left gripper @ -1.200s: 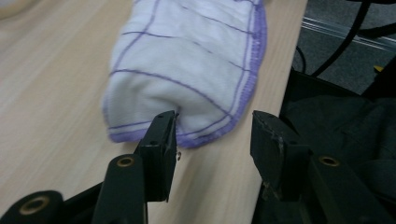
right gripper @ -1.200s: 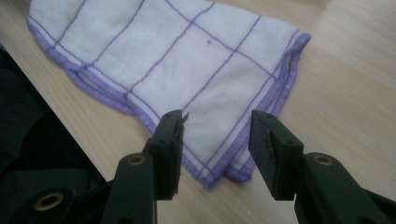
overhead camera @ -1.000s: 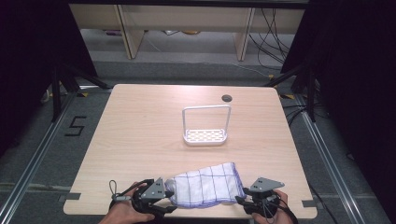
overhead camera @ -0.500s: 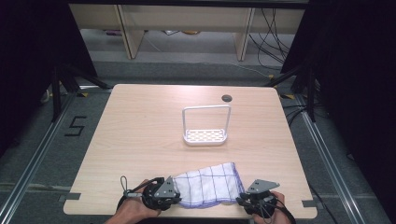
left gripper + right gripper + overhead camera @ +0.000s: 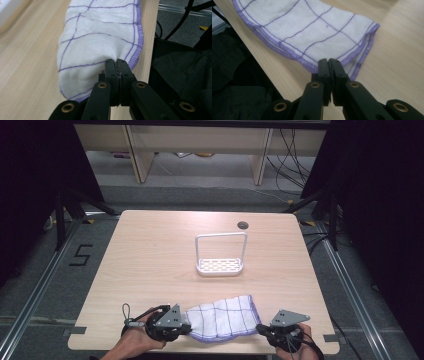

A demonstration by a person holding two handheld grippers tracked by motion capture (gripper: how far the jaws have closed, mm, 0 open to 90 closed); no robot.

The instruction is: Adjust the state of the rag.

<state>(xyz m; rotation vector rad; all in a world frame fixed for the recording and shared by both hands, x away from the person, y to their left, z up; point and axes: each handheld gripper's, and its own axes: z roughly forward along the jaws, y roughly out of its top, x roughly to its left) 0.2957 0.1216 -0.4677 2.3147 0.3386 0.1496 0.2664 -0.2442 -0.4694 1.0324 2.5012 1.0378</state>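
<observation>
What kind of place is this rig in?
Likely a lab data-collection station, not a home: a bare light wooden table on a taped grey floor marked with a black number 5, loose black cables behind, black curtains at the sides.

The left black two-jaw tongs (image 5: 186,329) are lying low, aiming toward the right tongs, their jaws pressing together on a fold of white purple-checked cloth (image 5: 100,37). The right black tongs (image 5: 260,329) are aiming back, jaws pinching that cloth's hemmed corner. A hand (image 5: 137,342) is gripping the left tongs, another hand (image 5: 292,345) the right.
</observation>
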